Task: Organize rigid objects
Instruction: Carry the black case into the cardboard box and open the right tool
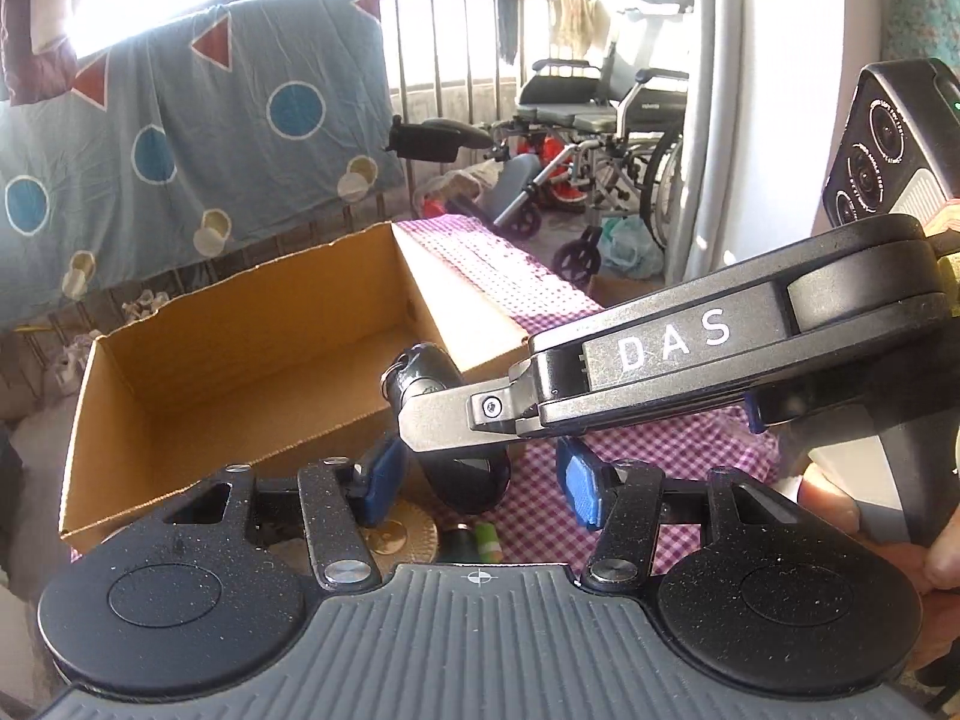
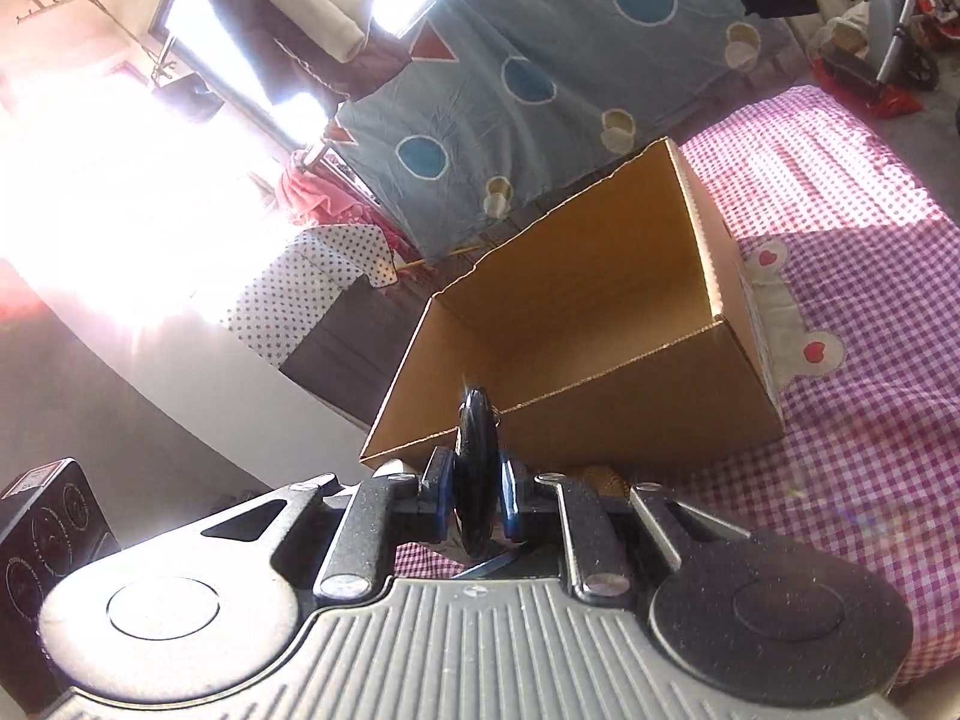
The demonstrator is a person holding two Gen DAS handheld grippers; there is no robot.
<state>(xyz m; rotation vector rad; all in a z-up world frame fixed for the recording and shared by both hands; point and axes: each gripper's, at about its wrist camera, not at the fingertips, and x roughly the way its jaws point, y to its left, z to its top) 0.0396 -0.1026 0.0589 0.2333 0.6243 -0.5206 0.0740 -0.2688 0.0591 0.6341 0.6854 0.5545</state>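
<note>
Right gripper [image 2: 475,507]: tongs clamped on a thin black disc [image 2: 477,468], held on edge; a rounder black part of the same object shows past its tip in the left view.
Left gripper [image 1: 474,489]: tongs apart, blue pads [image 1: 378,480] clear of everything; nothing held.
Object location: in the air, just short of the near wall of the box [image 2: 600,324], above the near part of the bed [image 2: 852,312].
Box: open cardboard, near the bed's far left edge; the visible interior shows nothing inside.
Handling, judged: rigid, hard and probably smooth plastic; likely light. A grip across the flat faces suits it, though an edge-on disc may pivot between the pads.
Hold point, judged: mid-disc, pads square to both faces.
Other items: a gold round piece [image 1: 399,531] and a green cylinder [image 1: 487,540] lie on the bed below the left gripper, half hidden by its body.
Obscured: the object's full shape, partly behind the right gripper; what it is cannot be told. Window glare washes out the left of the right view.
Person: one hand [image 1: 888,540] at the frame's right edge, cut off.
</note>
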